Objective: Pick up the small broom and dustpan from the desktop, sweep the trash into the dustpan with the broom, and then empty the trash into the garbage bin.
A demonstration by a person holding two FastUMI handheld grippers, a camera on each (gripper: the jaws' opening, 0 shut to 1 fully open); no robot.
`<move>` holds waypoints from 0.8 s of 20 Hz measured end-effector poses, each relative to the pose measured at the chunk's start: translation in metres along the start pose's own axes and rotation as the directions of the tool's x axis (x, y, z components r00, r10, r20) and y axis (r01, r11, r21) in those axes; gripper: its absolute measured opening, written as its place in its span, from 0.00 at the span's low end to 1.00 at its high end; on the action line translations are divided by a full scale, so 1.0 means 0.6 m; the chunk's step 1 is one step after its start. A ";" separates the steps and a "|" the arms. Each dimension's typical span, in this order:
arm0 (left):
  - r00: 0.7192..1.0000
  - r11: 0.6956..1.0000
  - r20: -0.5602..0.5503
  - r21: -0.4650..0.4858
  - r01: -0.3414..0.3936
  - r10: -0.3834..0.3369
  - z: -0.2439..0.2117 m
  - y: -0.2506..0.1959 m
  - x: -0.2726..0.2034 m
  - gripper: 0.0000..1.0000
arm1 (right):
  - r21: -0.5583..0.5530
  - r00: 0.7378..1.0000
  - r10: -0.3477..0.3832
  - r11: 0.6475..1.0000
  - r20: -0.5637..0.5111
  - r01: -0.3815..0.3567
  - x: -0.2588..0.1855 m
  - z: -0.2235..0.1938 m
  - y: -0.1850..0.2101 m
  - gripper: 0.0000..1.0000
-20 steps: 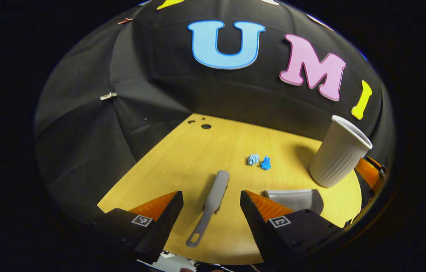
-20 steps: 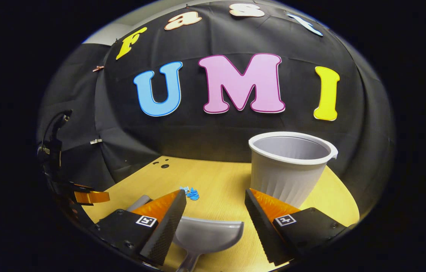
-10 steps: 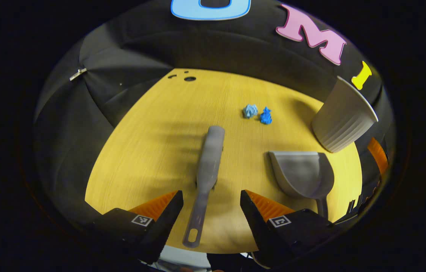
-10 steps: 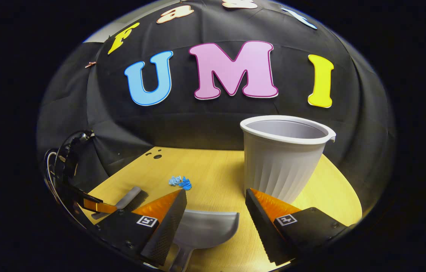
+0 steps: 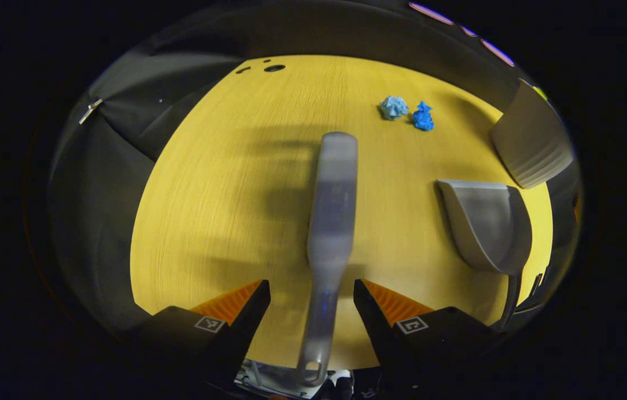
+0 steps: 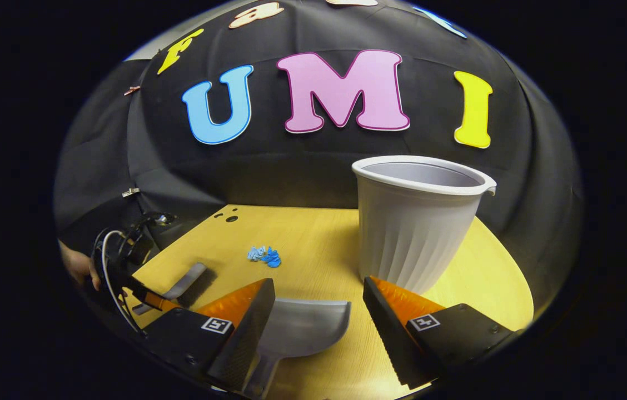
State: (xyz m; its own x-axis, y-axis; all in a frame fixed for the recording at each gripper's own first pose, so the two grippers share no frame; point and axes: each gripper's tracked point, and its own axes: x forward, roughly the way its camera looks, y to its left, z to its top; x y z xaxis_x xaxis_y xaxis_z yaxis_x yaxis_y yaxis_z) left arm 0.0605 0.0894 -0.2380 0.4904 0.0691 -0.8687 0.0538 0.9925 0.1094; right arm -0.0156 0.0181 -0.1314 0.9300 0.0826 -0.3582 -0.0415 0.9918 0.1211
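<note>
A grey small broom [image 5: 329, 244] lies on the yellow desktop [image 5: 224, 183], its handle running between the fingers of my open left gripper [image 5: 311, 289], which hovers over it. To its right lies the grey dustpan [image 5: 486, 222]. Two blue crumpled scraps of trash [image 5: 407, 111] sit farther back. The grey ribbed garbage bin [image 6: 416, 219] stands at the right. In the right gripper view, my right gripper [image 6: 318, 289] is open above the dustpan [image 6: 302, 333], whose handle passes under its left finger. The left gripper [image 6: 141, 289] and broom [image 6: 183, 283] show at the left.
Black cloth walls close in the desktop at the back and left. Small round holes [image 5: 273, 68] mark the far left corner of the desktop. A person's hand [image 6: 74, 264] holds the left gripper at the left edge of the right gripper view.
The left gripper has tilted down and moved in over the broom, so the handle now lies between its fingers. The right gripper has lowered slightly over the dustpan.
</note>
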 end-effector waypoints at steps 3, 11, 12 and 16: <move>0.998 0.999 -0.065 0.042 0.018 -0.016 0.004 -0.003 0.015 0.95 | 0.023 1.000 0.008 1.000 -0.018 -0.007 -0.017 -0.004 0.020 0.99; 0.986 0.990 -0.166 0.131 0.051 -0.029 0.012 -0.017 0.035 0.69 | 0.107 0.997 -0.047 0.993 -0.067 0.054 -0.019 0.012 0.044 0.99; 0.985 0.989 -0.171 0.140 0.053 -0.029 0.011 -0.014 0.034 0.67 | 0.103 0.996 -0.048 0.993 -0.076 0.056 -0.017 0.011 0.050 0.99; 0.989 0.984 -0.133 0.162 0.080 -0.058 0.021 -0.009 0.031 0.31 | 0.101 0.982 -0.008 0.995 -0.189 0.028 -0.019 -0.025 0.089 0.99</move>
State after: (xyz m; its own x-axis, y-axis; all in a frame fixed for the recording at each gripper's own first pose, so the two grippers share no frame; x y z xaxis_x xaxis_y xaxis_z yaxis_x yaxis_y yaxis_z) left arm 0.0803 0.0838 -0.2486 0.3667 0.0237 -0.9300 0.2327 0.9656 0.1163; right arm -0.0339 0.0718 -0.1344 0.8445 0.0915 -0.5276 0.0212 0.9788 0.2037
